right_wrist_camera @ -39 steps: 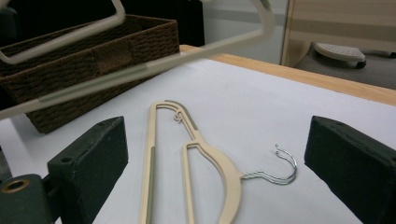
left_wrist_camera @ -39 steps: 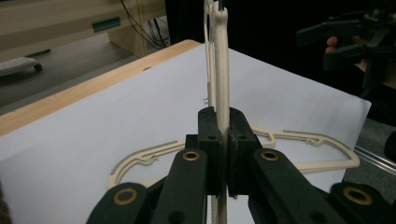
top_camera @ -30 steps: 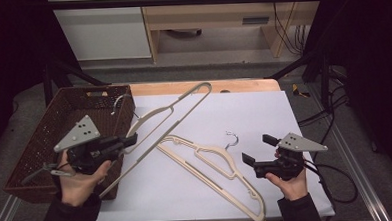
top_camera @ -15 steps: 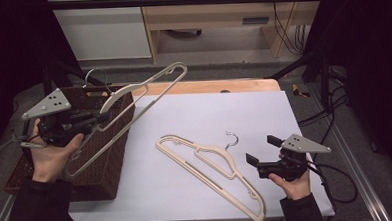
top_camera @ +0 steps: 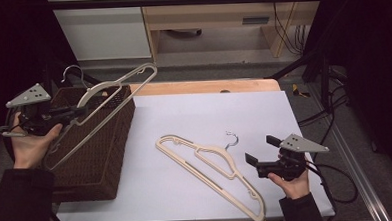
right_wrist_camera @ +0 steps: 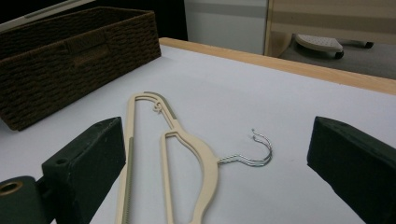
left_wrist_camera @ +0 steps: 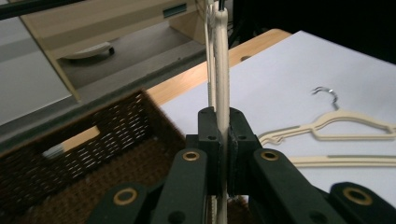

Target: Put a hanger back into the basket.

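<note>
Our left gripper [top_camera: 79, 113] clamps one cream hanger [top_camera: 114, 89] above the wicker basket [top_camera: 93, 155]; our right gripper [top_camera: 255, 153] gapes beside another hanger [top_camera: 211, 165].

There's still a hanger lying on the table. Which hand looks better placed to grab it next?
Probably the right. The right gripper stands open beside the hanger on the table, facing it. The left gripper is shut on the other hanger, holding it above the wicker basket.

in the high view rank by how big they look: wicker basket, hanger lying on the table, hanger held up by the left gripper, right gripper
1. wicker basket
2-3. hanger on the table and held hanger: alike; the held one is raised and tilted, so unranked
4. right gripper
</note>
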{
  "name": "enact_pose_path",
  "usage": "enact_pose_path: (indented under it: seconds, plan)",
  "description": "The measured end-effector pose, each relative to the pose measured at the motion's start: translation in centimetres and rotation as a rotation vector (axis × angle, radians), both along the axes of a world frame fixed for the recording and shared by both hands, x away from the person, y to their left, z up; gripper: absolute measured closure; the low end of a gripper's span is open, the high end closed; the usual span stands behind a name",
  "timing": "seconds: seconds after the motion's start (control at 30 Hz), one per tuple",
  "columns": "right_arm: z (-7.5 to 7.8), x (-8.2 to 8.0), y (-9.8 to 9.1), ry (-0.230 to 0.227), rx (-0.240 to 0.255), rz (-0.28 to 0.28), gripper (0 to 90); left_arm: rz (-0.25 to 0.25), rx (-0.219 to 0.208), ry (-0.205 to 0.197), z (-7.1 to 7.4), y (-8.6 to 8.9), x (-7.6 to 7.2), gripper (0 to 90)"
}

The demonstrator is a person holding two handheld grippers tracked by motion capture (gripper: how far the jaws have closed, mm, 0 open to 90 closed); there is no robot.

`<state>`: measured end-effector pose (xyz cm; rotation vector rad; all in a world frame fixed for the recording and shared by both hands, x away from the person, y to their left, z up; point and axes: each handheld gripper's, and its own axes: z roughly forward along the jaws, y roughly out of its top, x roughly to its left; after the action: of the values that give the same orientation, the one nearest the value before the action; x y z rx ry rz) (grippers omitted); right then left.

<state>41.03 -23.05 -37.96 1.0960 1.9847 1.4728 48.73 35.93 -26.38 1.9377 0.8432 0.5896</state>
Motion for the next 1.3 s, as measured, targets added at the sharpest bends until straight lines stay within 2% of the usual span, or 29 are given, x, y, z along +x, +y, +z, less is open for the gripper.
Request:
enact_pose_path:
  seconds: [0.13, 0.2, 0.27, 0.33, 0.57, 0.73, 0.87, 0.93, 0.97, 1.03, 1.2, 1.3]
  plan:
    - [0.0, 0.0, 0.0, 0.004, 0.000, -0.001, 4.7, 0.045, 0.003, -0.004, -0.8, 1.9, 0.6, 86.4]
    - [-0.1, 0.0, -0.1, 0.005, -0.001, -0.001, 4.7, 0.069, -0.021, -0.001, -1.2, 3.0, 0.8, 86.4]
    - [-0.1, 0.1, -0.1, 0.005, -0.001, -0.001, 4.7, 0.088, -0.026, 0.011, -1.7, 4.0, 1.1, 86.4]
    - [-0.1, 0.1, -0.1, 0.006, -0.002, -0.002, 4.7, 0.107, -0.002, 0.032, -2.3, 5.0, 1.2, 86.4]
    - [-0.2, 0.1, 0.0, 0.007, 0.000, 0.002, 4.8, 0.137, -0.005, 0.064, -3.6, 6.5, 1.3, 86.4]
    - [-0.2, 0.1, 0.0, 0.005, -0.001, -0.003, 4.8, 0.154, 0.002, 0.090, -4.6, 7.3, 1.3, 86.4]
    - [-0.2, 0.1, 0.0, 0.008, -0.004, -0.002, 4.8, 0.148, 0.001, 0.110, -5.2, 7.8, 1.0, 86.4]
    - [-0.2, 0.1, 0.0, 0.009, -0.007, 0.003, 4.8, 0.159, 0.027, 0.141, -5.8, 8.1, 0.8, 86.4]
    - [-0.2, 0.1, 0.0, 0.009, -0.002, 0.000, 4.8, 0.159, 0.027, 0.141, -5.8, 8.1, 0.8, 86.4]
    - [-0.2, 0.1, 0.0, 0.009, -0.001, 0.002, 4.8, 0.171, 0.048, 0.155, -6.5, 8.1, 0.8, 86.4]
    - [-0.3, 0.1, 0.1, 0.010, -0.016, 0.007, 4.8, 0.190, 0.045, 0.186, -8.3, 8.0, 1.1, 86.1]
    - [-0.4, 0.2, 0.2, 0.012, -0.019, 0.009, 4.8, 0.212, 0.070, 0.208, -9.4, 7.8, 1.4, 86.0]
